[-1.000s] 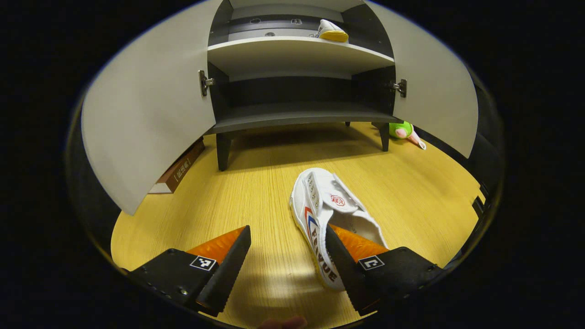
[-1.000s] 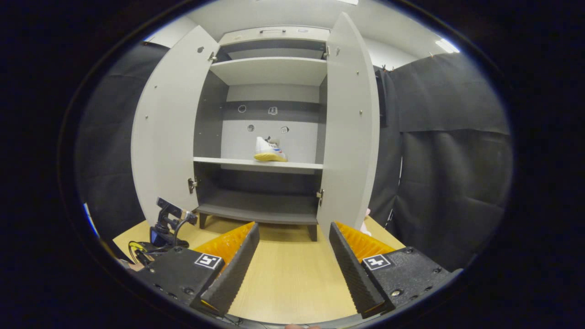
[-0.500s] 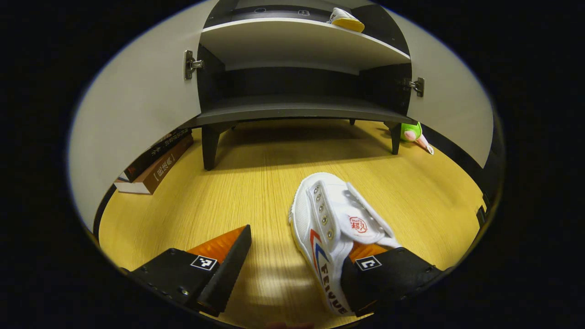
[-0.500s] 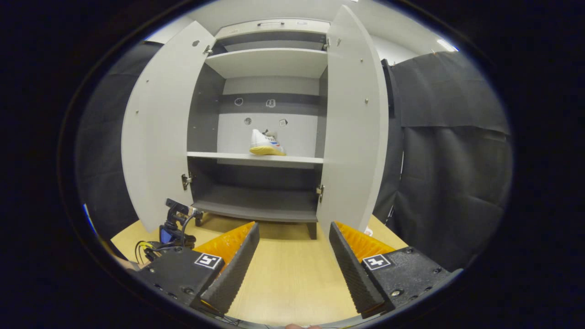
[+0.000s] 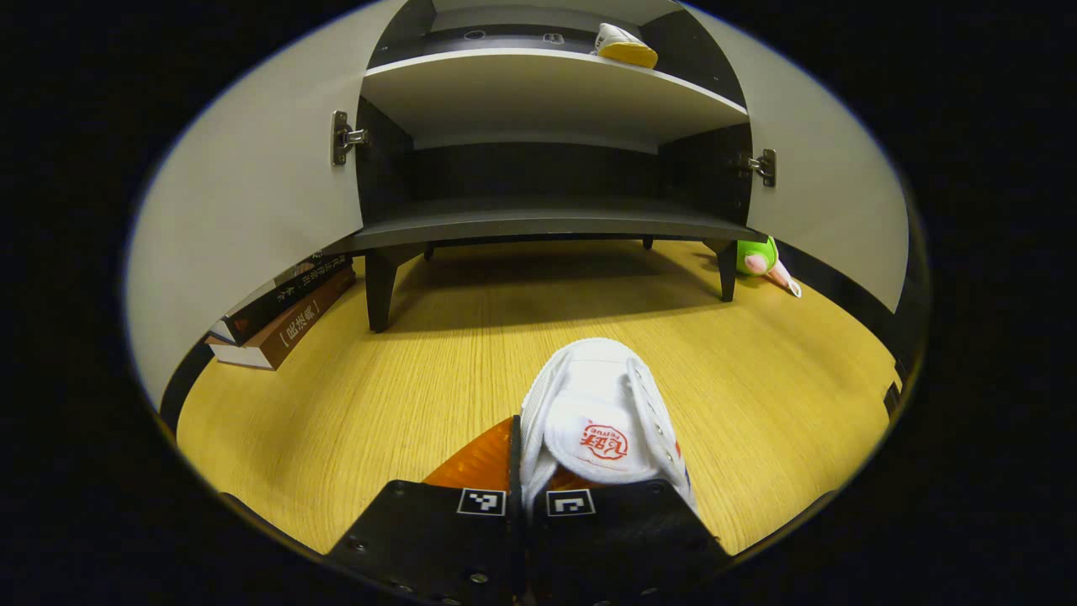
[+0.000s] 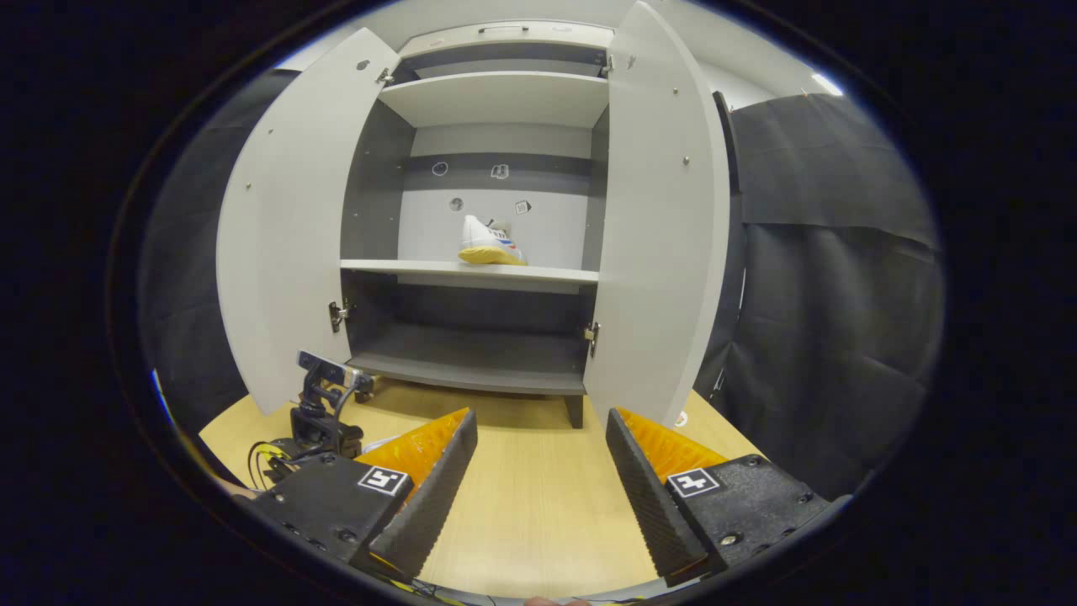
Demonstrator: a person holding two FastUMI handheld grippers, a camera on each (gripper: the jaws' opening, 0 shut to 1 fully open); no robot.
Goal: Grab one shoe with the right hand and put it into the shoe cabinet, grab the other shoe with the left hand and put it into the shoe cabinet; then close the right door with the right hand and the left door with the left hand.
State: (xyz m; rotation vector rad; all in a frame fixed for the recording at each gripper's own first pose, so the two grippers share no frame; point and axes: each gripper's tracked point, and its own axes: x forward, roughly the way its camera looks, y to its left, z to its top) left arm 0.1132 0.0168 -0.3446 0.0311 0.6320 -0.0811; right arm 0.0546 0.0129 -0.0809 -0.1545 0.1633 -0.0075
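Wooden floor (image 5: 395,379): left hand-held gripper (image 5: 528,492) clamps shoe (image 5: 597,421); right hand-held gripper (image 6: 538,480) gapes.

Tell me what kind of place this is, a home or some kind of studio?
Most likely a staged recording booth, not a home. A shoe cabinet with both doors open stands on a wooden floor against black cloth walls, and a small camera on a stand sits beside it.

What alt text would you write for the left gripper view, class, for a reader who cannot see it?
The left gripper is shut on a white shoe on the wooden floor. Ahead stands the open shoe cabinet, the other shoe on its upper shelf, books at left, a green toy at right.
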